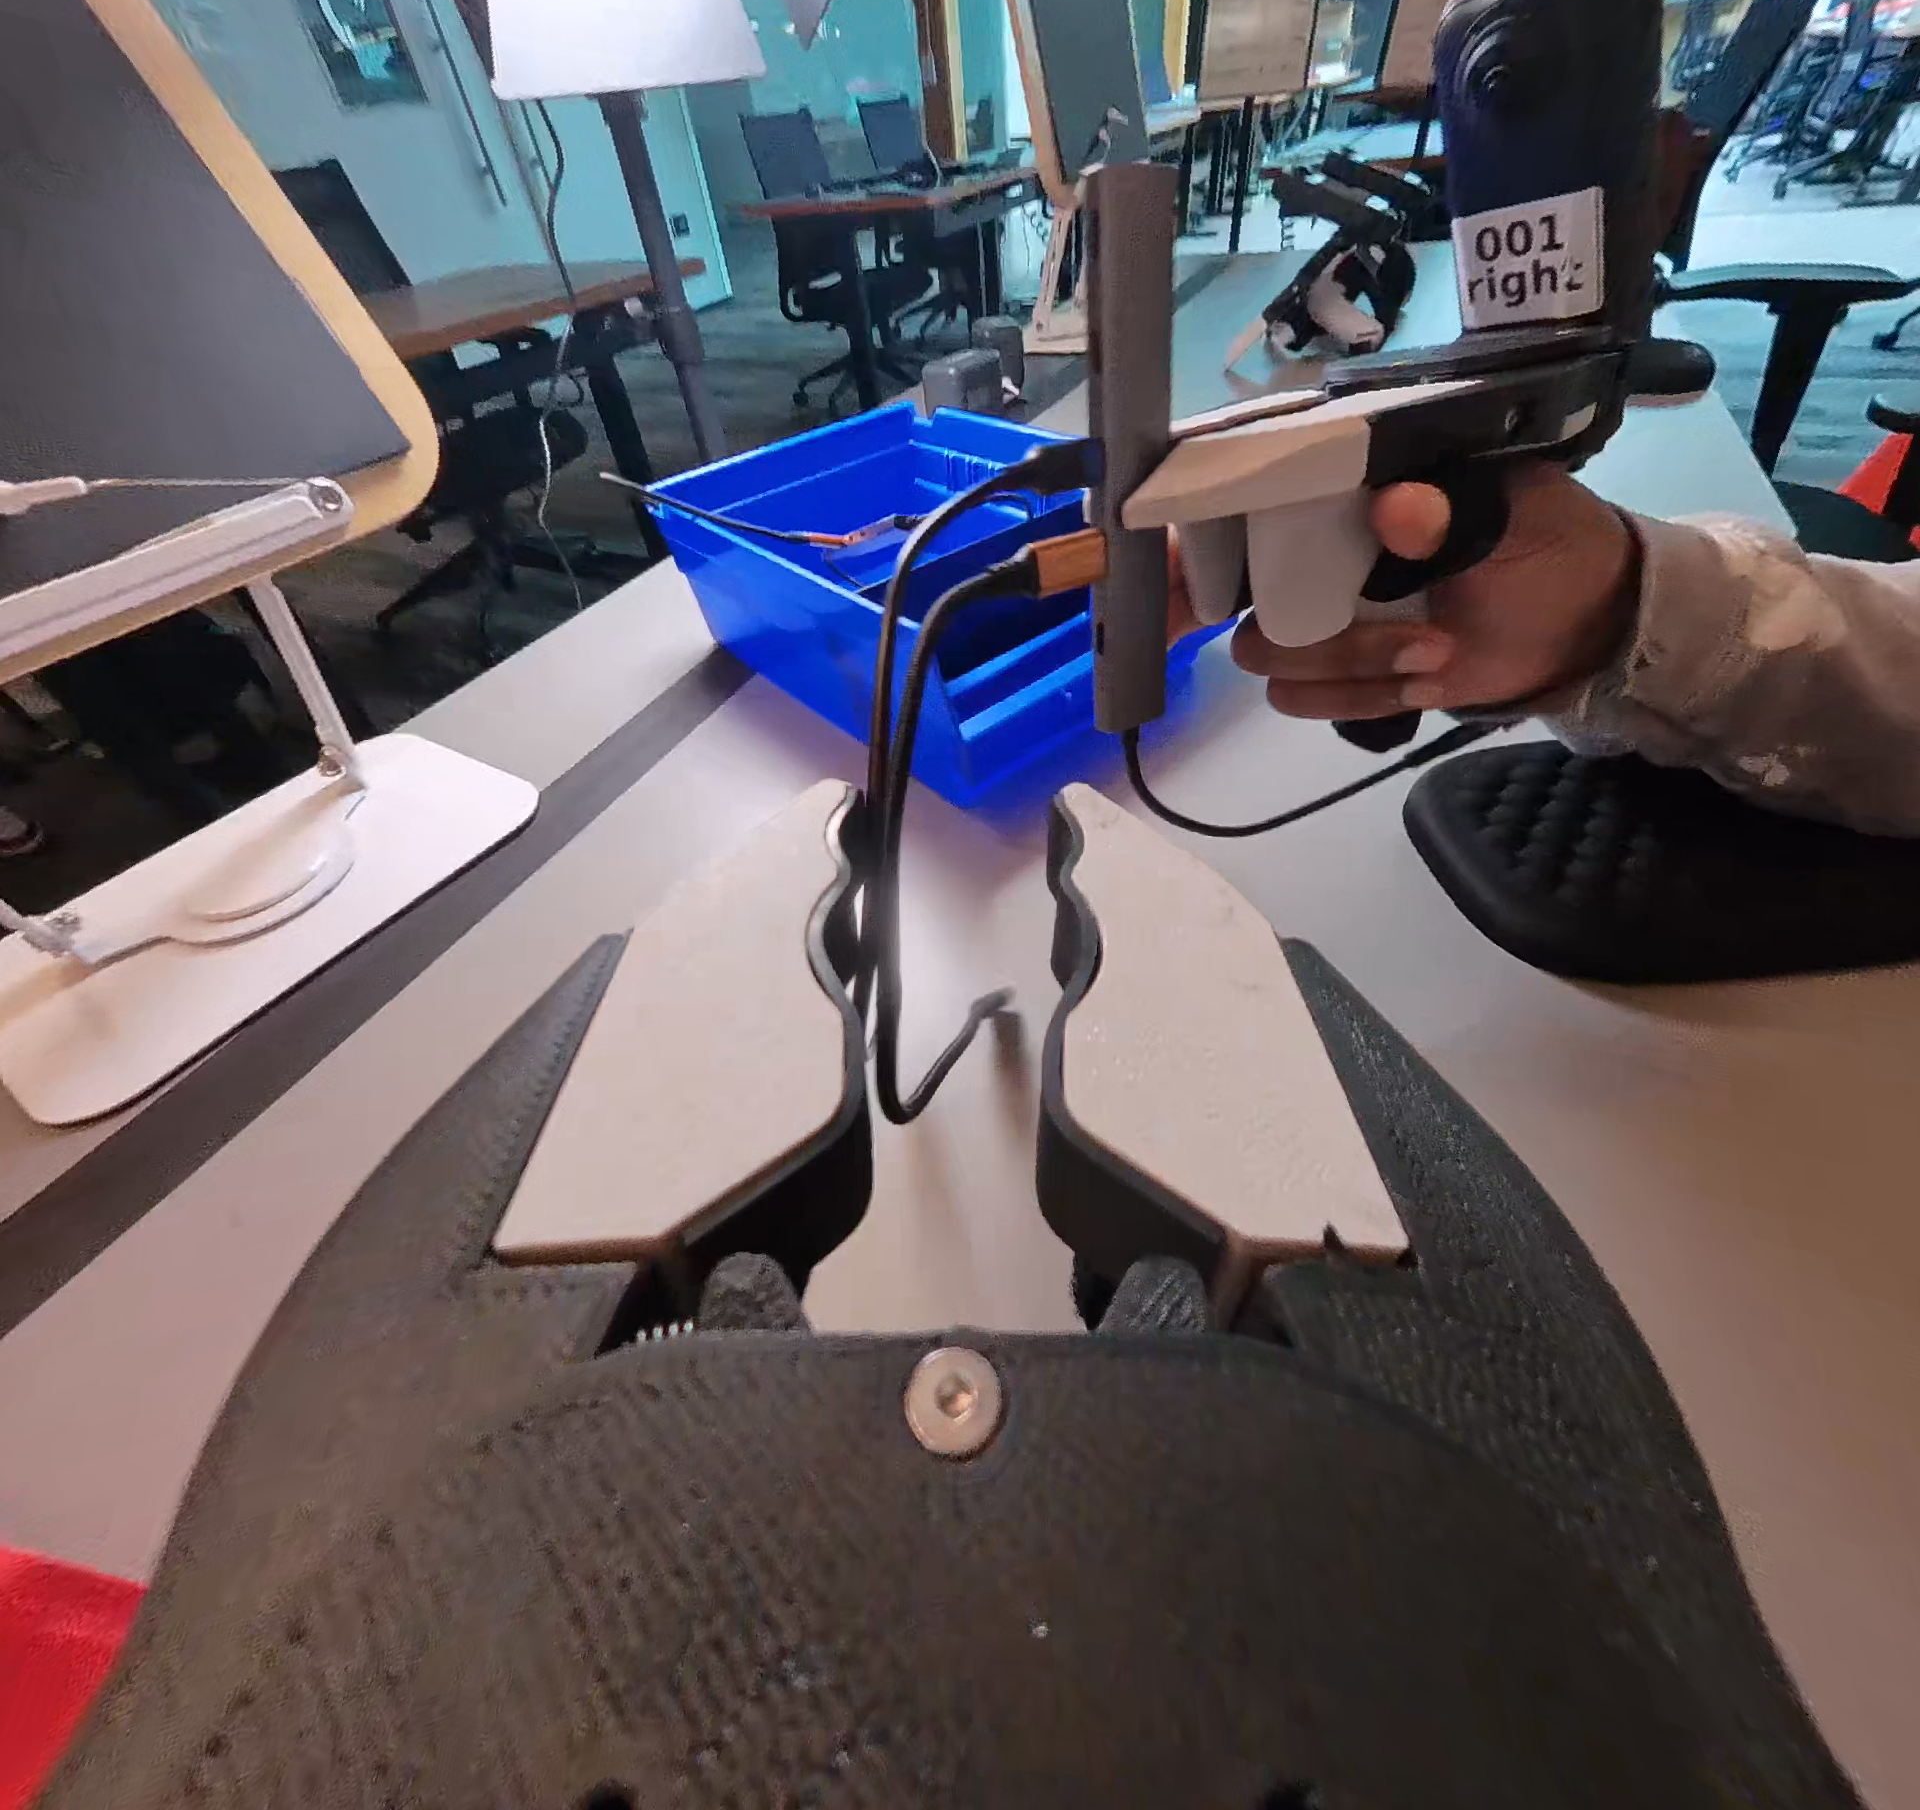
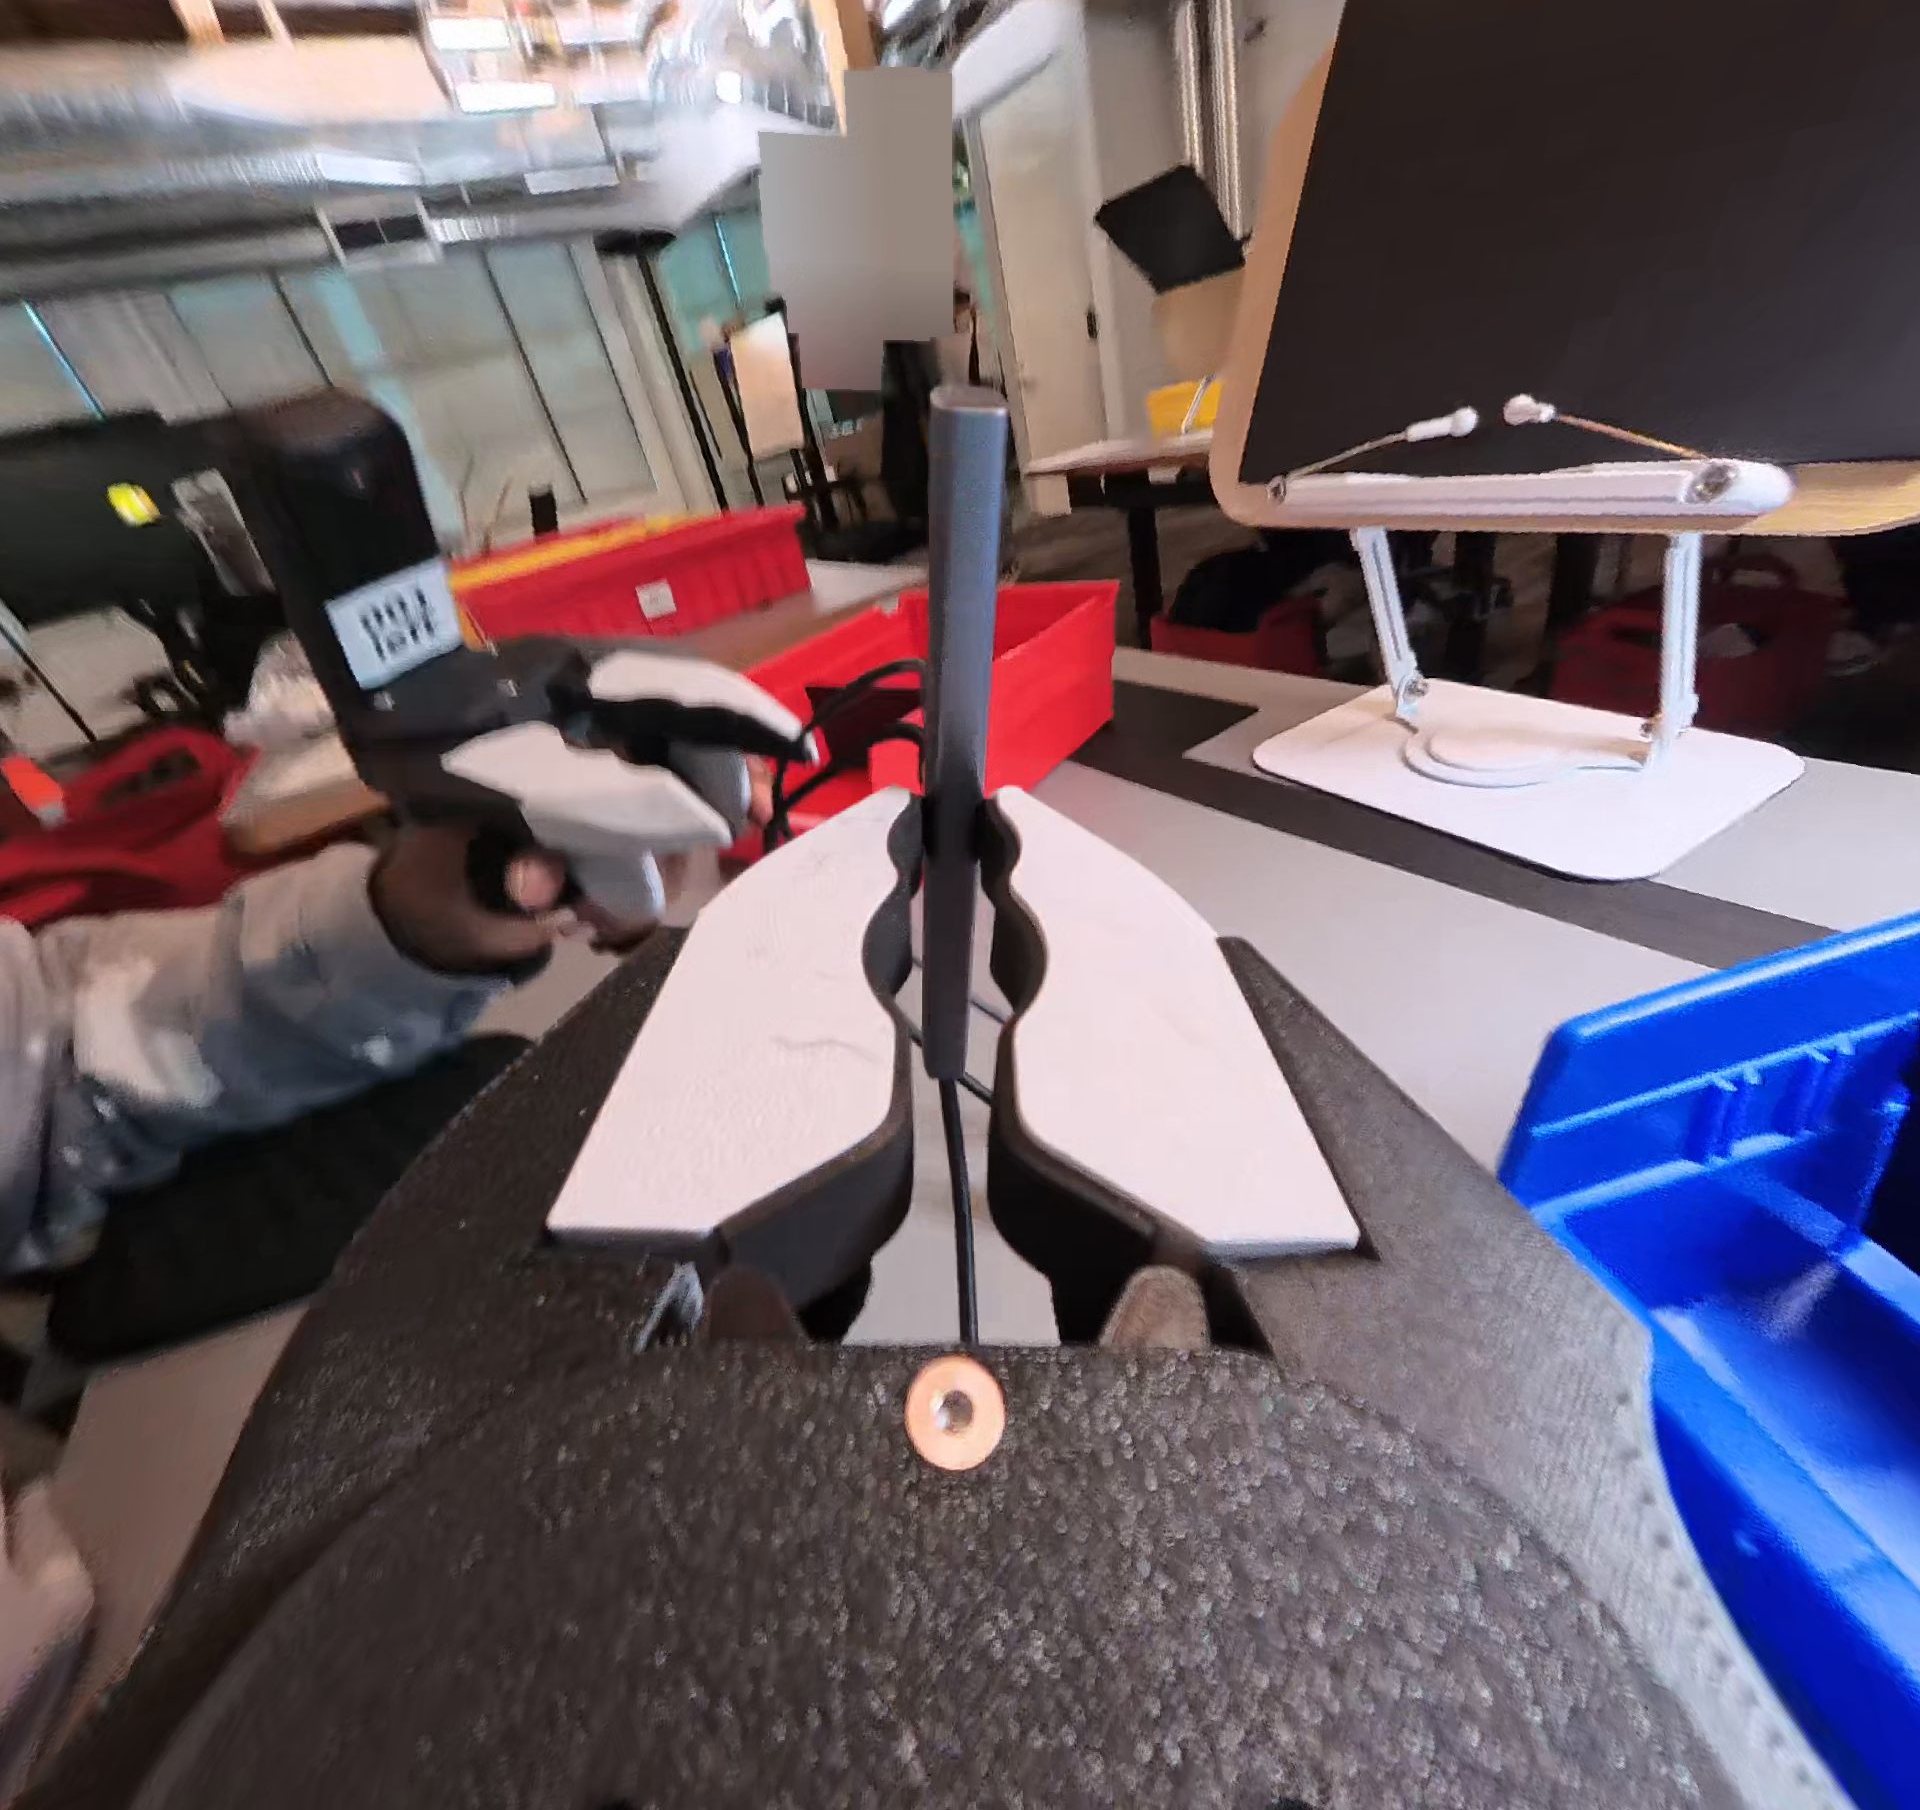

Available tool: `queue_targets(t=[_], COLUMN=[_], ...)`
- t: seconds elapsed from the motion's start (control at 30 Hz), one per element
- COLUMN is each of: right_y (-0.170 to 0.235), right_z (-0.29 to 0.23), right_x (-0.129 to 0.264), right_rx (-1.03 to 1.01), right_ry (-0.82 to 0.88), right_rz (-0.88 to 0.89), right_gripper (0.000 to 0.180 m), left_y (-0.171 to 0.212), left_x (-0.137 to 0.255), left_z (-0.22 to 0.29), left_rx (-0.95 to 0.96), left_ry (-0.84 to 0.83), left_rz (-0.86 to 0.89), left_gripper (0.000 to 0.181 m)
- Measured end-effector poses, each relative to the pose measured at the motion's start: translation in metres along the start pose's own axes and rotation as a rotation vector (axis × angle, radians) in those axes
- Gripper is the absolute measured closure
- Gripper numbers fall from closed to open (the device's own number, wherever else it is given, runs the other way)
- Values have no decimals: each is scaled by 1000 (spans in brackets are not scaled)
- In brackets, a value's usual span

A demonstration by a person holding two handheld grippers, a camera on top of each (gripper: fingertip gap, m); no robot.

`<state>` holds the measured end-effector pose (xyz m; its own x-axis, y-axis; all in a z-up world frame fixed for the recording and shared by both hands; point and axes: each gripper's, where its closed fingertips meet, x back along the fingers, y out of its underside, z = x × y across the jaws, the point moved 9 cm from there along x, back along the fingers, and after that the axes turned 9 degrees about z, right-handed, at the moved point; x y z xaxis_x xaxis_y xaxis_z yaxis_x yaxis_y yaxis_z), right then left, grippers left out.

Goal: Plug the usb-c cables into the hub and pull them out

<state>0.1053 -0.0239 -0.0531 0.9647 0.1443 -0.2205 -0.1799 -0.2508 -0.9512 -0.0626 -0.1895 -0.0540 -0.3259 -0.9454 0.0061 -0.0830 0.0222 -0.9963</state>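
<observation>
Looking along the left gripper (image 1: pixel 951 913), I see its fingers (image 1: pixel 717 1064) spread apart, gripping nothing, though two black cables (image 1: pixel 883 825) hang down through the gap close to the left finger and curl just above the grey worktop (image 1: pixel 1455 1189). Ahead, the right gripper (image 1: pixel 1138 487) comes in from the right, a hand (image 1: pixel 1455 607) around its handle, fingers clenched on the grey hub (image 1: pixel 1127 430), which stands upright in the air. Two plugs sit in the hub's left side: a black one (image 1: pixel 1060 465) above and an orange one (image 1: pixel 1065 565) below. The hub's own lead (image 1: pixel 1247 815) drops from its bottom end and loops toward a black pad (image 1: pixel 1662 867). A blue bin (image 1: pixel 831 555) sits behind the hub, and a white stand (image 1: pixel 260 846) holding a dark board is at the left.

From the right gripper (image 2: pixel 951 830), the fingers (image 2: pixel 758 1022) are pinched on the hub (image 2: pixel 961 638), seen edge-on and upright, its lead (image 2: pixel 961 1210) running back between them. The left gripper (image 2: pixel 774 778) hovers to the left, blurred, fingers parted, with cables (image 2: pixel 831 721) near its tips. A red bin (image 2: pixel 1018 659) lies beyond, the stand (image 2: pixel 1527 773) to the right, the blue bin (image 2: pixel 1714 1189) at the near right.
</observation>
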Motion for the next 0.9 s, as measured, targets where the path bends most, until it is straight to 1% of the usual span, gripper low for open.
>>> queue_targets(t=[0.1, 0.2, 0.3, 0.4, 0.47, 0.5, 0.57, 0.63, 0.7, 0.77, 0.8, 0.83, 0.9], right_y=[-2, -5, -11, -18, -19, -18, -16, -13, -9, -5, -3, -2, 1], right_z=[-5, -5, 1, 7, 10, 10, 5, -6, -20, -32, -35, -38, -40], right_x=[1, 4, 11, 16, 18, 18, 14, 6, -1, -8, -11, -13, -14], right_rx=[-94, -166, -153, -124, -118, -122, -138, -150, -147, -132, -124, -114, -90], right_ry=[-23, -5, 7, 27, 42, 39, -13, -111, -213, -277, -305, -320, -338], right_rz=[161, 287, 343, 356, 368, 374, 366, 351, 346, 336, 324, 306, 276], right_gripper=[170, 170, 170, 170, 170, 170, 170, 170, 170, 170, 170, 170, 170], left_y=[9, 8, -7, -23, -29, -30, -26, -15, -2, 9, 10, 9, 6], left_x=[-9, -13, -3, 10, 12, 10, -1, -16, -29, -40, -43, -43, -41], left_z=[13, 23, 28, 37, 47, 52, 58, 56, 53, 50, 49, 49, 45], left_rx=[72, 100, 38, -67, -134, -142, -61, 80, 207, 283, 317, 353, 376], left_ry=[64, 99, 74, 34, 27, 49, 119, 186, 248, 298, 330, 376, 418], left_rz=[-11, 49, 152, 253, 276, 265, 199, 132, 110, 103, 126, 158, 179], left_gripper=[145, 144, 145, 151, 152, 151, 145, 137, 134, 133, 134, 140, 158])
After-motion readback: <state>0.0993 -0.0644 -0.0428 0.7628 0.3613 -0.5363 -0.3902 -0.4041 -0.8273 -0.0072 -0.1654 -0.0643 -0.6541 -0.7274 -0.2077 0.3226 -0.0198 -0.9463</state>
